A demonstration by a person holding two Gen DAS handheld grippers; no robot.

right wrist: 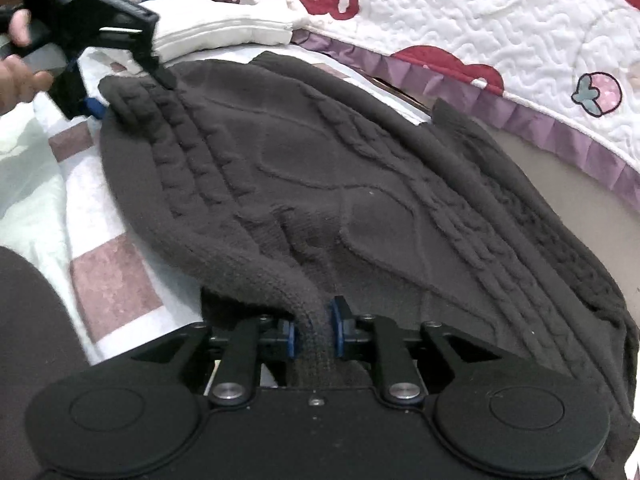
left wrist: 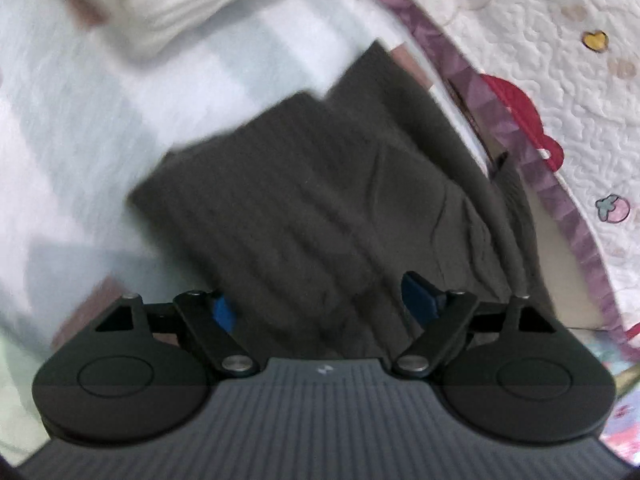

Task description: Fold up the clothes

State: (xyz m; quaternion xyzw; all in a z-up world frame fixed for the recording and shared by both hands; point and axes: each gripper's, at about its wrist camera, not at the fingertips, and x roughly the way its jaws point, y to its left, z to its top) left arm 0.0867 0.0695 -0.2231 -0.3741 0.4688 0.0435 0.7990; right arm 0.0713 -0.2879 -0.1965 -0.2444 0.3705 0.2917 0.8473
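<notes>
A dark grey cable-knit sweater (right wrist: 320, 168) lies spread on the bed; it also shows in the left wrist view (left wrist: 320, 200). My right gripper (right wrist: 314, 338) is shut on a bunched edge of the sweater at its near side. My left gripper (left wrist: 320, 304) has its jaws wide apart over the sweater, with knit between and below the blue pads (left wrist: 418, 296). In the right wrist view the left gripper (right wrist: 132, 80) sits at the sweater's far left corner, held by a hand.
A folded white garment (right wrist: 224, 28) lies beyond the sweater. A white quilt (right wrist: 500, 40) with red bears and a purple frill runs along the right. The bed sheet (right wrist: 108, 276) is white with pink squares. A dark shape sits at lower left.
</notes>
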